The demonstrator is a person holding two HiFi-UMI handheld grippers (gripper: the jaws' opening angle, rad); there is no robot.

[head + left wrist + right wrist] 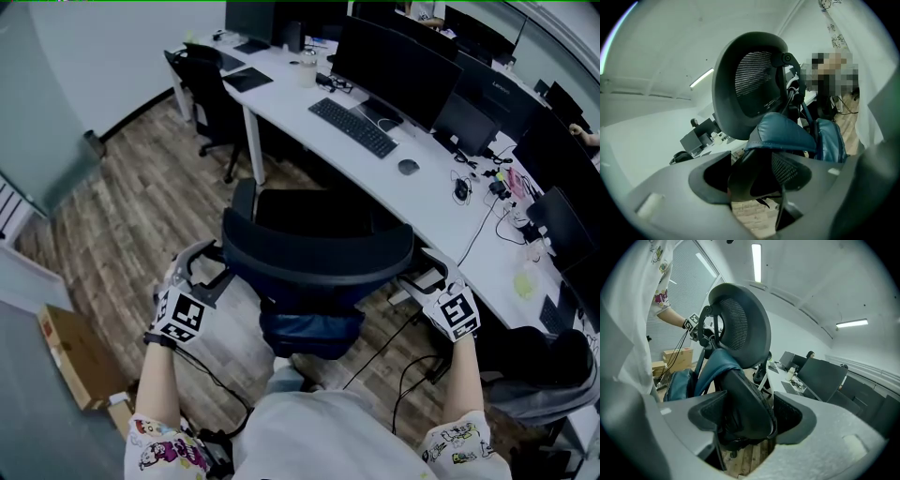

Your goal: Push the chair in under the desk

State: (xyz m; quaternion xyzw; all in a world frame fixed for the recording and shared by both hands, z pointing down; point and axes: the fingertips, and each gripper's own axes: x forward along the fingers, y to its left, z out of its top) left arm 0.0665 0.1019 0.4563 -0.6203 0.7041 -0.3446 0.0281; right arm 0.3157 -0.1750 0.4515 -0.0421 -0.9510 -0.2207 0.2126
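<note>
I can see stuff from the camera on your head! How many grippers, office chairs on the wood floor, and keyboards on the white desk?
Grippers: 2, the left gripper and the right gripper
Office chairs: 2, the near chair and the far chair
Keyboards: 1, the keyboard
Total: 5

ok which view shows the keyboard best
The head view: the keyboard lies whole on the white desk, in front of the monitor. The right gripper view catches only a small far-off strip of it past the chair. In the left gripper view no keyboard can be made out.
</note>
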